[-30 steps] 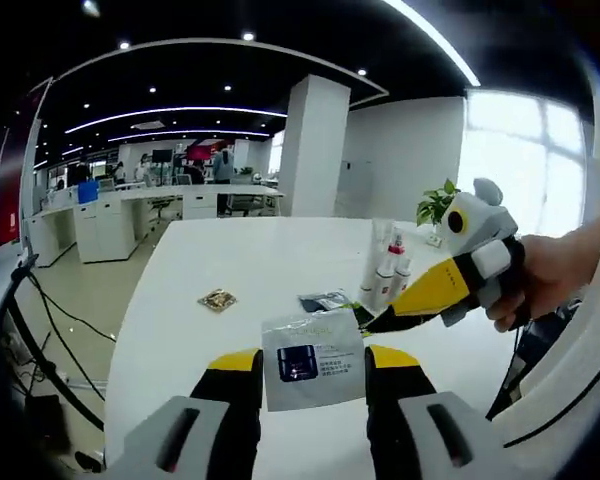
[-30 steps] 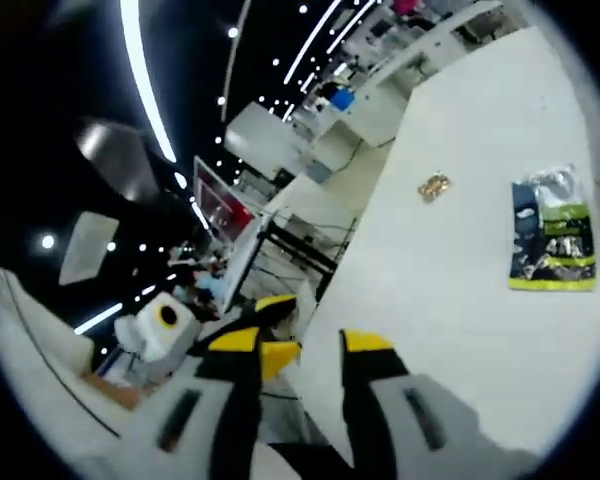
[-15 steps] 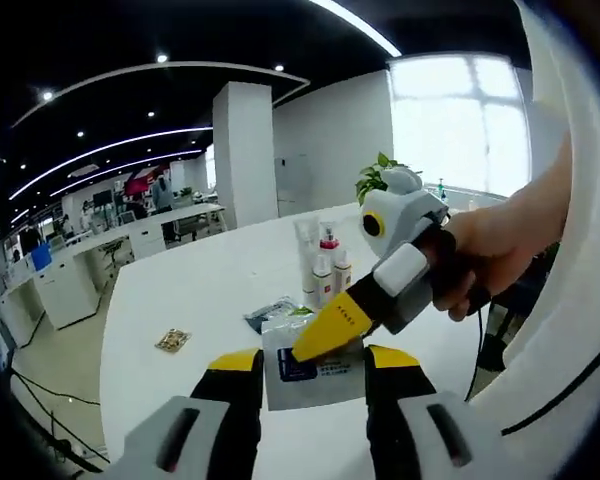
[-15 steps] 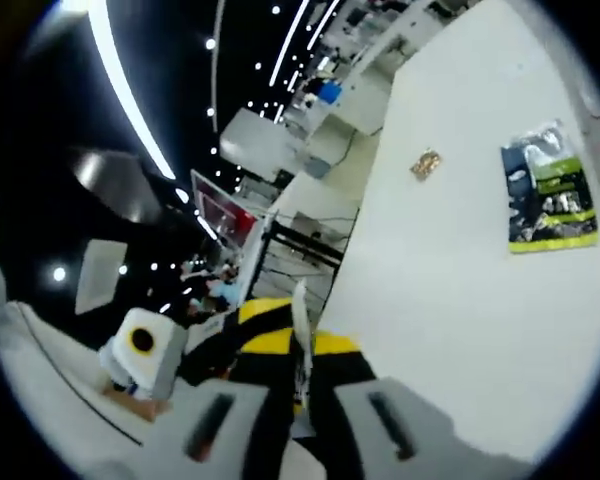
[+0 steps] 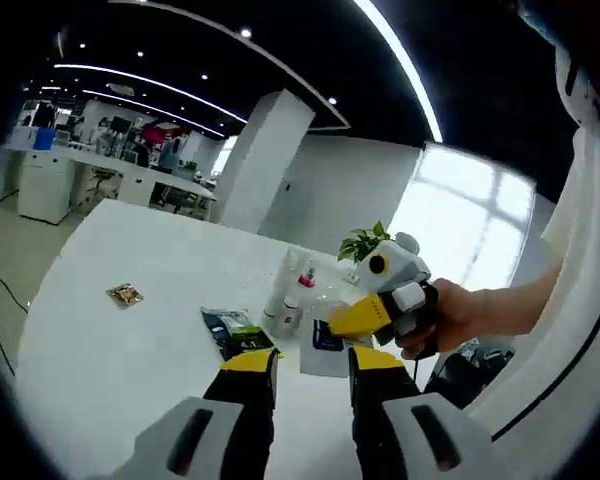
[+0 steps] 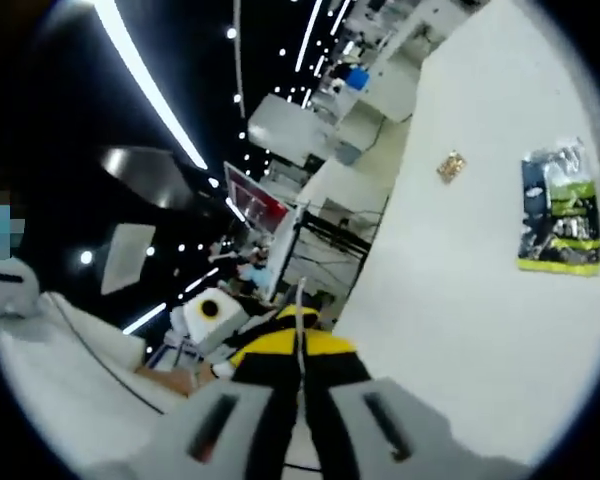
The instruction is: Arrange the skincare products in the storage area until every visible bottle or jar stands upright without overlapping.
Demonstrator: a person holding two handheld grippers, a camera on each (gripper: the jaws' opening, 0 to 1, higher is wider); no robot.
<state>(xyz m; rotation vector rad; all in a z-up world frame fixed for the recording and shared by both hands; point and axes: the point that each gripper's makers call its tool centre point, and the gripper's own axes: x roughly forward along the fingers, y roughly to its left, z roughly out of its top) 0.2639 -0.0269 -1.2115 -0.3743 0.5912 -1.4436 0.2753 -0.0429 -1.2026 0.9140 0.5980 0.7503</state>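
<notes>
A flat white sachet (image 5: 325, 345) with a blue square hangs over the white table (image 5: 100, 350). My right gripper (image 5: 332, 325), held by a hand, is shut on it. In the right gripper view the sachet (image 6: 300, 310) shows edge-on, pinched between the closed yellow jaws of my right gripper (image 6: 300, 345). My left gripper (image 5: 312, 365) stands open just in front of the sachet, its fingers apart and off it. A few white bottles (image 5: 288, 292), one with a red cap, stand upright farther back. A dark and green sachet (image 5: 230, 330) (image 6: 560, 215) lies flat on the table.
A small gold packet (image 5: 126, 293) (image 6: 450, 165) lies alone towards the table's far side. A potted plant (image 5: 365, 243) stands behind the bottles. The table's edge (image 6: 375, 270) drops to an office floor with desks beyond.
The sachet has passed from my left gripper to the right one, which shut on it. The left jaws have let go and drawn back a little. Both views have swung.
</notes>
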